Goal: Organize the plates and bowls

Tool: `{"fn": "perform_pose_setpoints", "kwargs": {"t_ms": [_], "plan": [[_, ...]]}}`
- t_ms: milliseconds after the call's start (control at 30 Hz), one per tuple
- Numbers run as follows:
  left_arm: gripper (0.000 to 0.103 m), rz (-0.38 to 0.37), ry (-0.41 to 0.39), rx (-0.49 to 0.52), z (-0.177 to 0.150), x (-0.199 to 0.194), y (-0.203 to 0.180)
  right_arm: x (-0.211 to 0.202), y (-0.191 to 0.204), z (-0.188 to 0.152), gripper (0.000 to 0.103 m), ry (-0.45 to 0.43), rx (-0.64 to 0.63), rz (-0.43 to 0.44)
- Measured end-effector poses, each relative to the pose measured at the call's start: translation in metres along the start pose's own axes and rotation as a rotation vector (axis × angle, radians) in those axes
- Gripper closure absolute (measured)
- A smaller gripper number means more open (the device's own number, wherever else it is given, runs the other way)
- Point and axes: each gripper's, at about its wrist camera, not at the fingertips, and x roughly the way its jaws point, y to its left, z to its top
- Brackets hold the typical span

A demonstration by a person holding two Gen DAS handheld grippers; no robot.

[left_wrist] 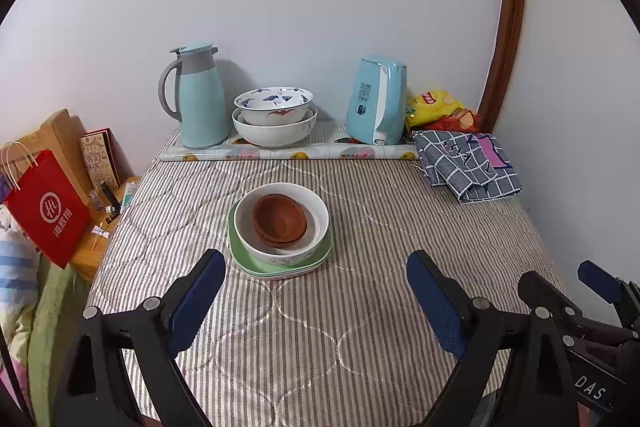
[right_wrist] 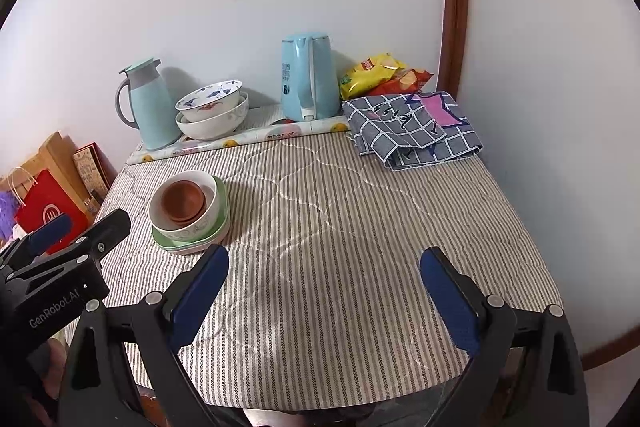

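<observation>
On the grey-and-white striped quilted tablecloth [left_wrist: 360, 307] stands 1 stack of dishes: brown wooden bowls [left_wrist: 280, 223] nested inside a white ceramic bowl with a green pattern [left_wrist: 282, 247], which sits on square pale-green plastic plates [left_wrist: 244, 259]. A thin pink edge shows under the green plates.

Behind that stack, against the wall, a second pair of bowls rests on a fruit-printed mat [left_wrist: 288, 151]: a white bowl painted with blue and red fish [left_wrist: 273, 105] nested in a plain white larger bowl [left_wrist: 276, 133]. Just left of this pair stands a pale-blue thermos jug with a grey handle [left_wrist: 198, 99]; to its right stands a pale-blue electric kettle [left_wrist: 376, 103], with yellow and red snack bags [left_wrist: 436, 109] beyond it. A folded grey checked cloth with a pink patch [left_wrist: 468, 163] lies far right of the stack, near the wall corner.

The left gripper [left_wrist: 316, 291] hovers over the cloth just in front of the stack, its blue-padded fingers [left_wrist: 196, 307] spread wide and holding nothing. The right gripper [right_wrist: 324, 291] is to the right of the stack, over bare cloth, fingers [right_wrist: 450, 303] likewise spread wide with nothing between them.

A red paper bag with a white logo [left_wrist: 48, 211] stands off the table, left of the stack.
</observation>
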Motion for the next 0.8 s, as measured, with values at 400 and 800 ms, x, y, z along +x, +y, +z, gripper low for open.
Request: {"fn": "perform_pose_setpoints", "kwargs": {"t_ms": [400, 800], "plan": [[0.011, -0.003, 0.001, 0.003, -0.0005, 0.0018, 0.0, -0.0012, 0.0006, 0.0001, 0.007, -0.002, 0.002, -0.004], [0.011, -0.003, 0.001, 0.005, -0.0012, 0.0038, -0.0025, -0.002, -0.0004, 0.0008, 0.007, -0.005, 0.008, -0.007]]}}
